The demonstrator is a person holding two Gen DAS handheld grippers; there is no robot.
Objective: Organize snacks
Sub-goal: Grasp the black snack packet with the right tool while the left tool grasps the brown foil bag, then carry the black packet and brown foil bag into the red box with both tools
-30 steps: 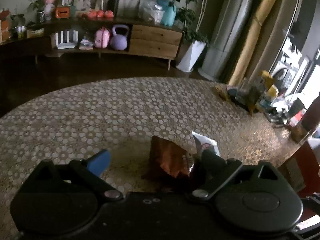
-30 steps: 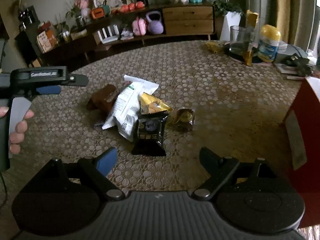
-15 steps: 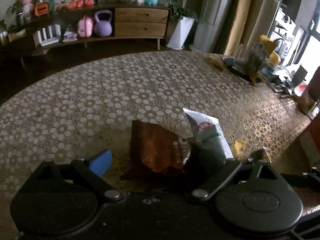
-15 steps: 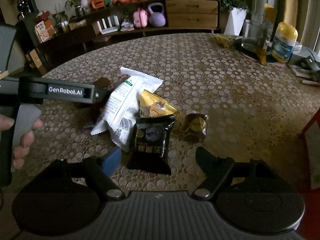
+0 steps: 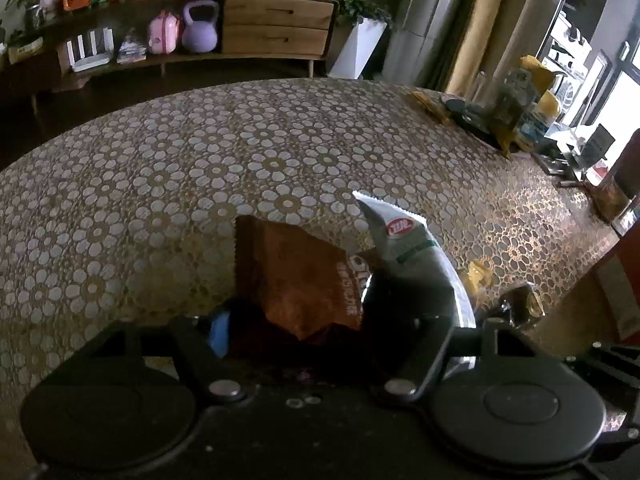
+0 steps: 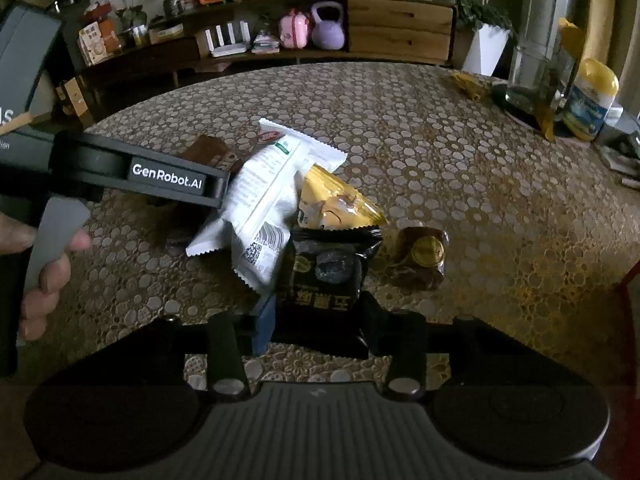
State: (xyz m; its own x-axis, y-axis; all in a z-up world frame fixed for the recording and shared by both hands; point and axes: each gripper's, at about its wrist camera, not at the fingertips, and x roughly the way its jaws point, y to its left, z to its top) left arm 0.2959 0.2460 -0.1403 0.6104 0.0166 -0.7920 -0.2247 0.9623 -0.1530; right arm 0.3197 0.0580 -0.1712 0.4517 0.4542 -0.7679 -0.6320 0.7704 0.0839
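The left gripper (image 5: 294, 326) clamps a brown foil snack packet (image 5: 294, 276); the right gripper (image 6: 316, 316) clamps a black plastic snack pouch (image 6: 324, 276), mid-tabletop on a floral-patterned tablecloth (image 6: 460, 168).

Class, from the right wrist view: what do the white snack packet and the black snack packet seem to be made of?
White snack packet: seemingly thin matte plastic film, with zigzag-cut sealed ends and a crease.
Black snack packet: probably glossy plastic film; light glints on its crimped top edge.

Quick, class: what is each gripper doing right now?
Left gripper: fingers shut on the brown foil snack packet.
Right gripper: fingers shut on the black plastic snack packet.
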